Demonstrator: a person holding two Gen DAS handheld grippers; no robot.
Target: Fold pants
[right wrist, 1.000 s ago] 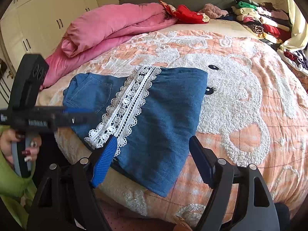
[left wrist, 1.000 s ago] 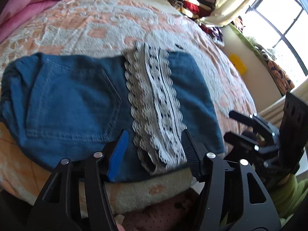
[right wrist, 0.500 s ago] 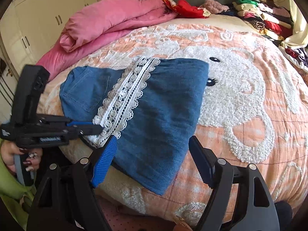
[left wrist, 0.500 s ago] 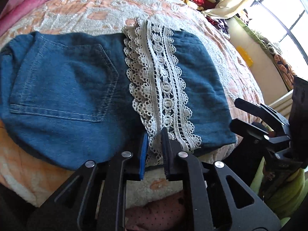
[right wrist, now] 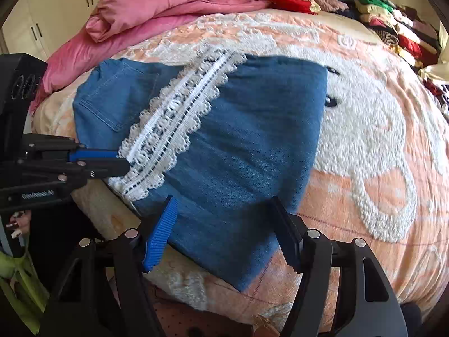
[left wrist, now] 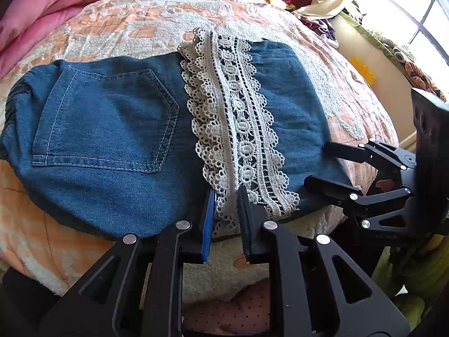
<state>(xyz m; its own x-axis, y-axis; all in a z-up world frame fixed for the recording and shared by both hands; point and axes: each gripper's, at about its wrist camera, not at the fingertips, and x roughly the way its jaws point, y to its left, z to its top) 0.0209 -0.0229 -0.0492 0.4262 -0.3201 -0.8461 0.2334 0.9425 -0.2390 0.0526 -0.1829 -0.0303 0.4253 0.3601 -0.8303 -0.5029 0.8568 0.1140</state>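
Blue denim pants (left wrist: 112, 140) lie folded on the bed, back pocket up, with a white lace hem (left wrist: 238, 118) across the middle. My left gripper (left wrist: 226, 213) pinches the near end of that lace; its jaws are easing slightly apart with the lace still between the pads. From the right wrist view it reaches in from the left onto the lace (right wrist: 174, 120), left gripper (right wrist: 123, 160). My right gripper (right wrist: 224, 205) straddles the near denim edge of the pants (right wrist: 238, 140); its jaws are closing, pads apart from the cloth. It also shows as right gripper (left wrist: 315, 165).
The peach and white bedspread (right wrist: 364, 140) covers the bed. A pink duvet (right wrist: 168, 2) is heaped at the back left. Stacked folded clothes (right wrist: 393, 19) line the back right. A window (left wrist: 415, 14) lies to the right, and a person's hand (right wrist: 16, 224) holds the left gripper.
The left gripper went from wide open to closed on the near end of the lace. The right gripper sank toward the near denim edge and its jaws narrowed a little.
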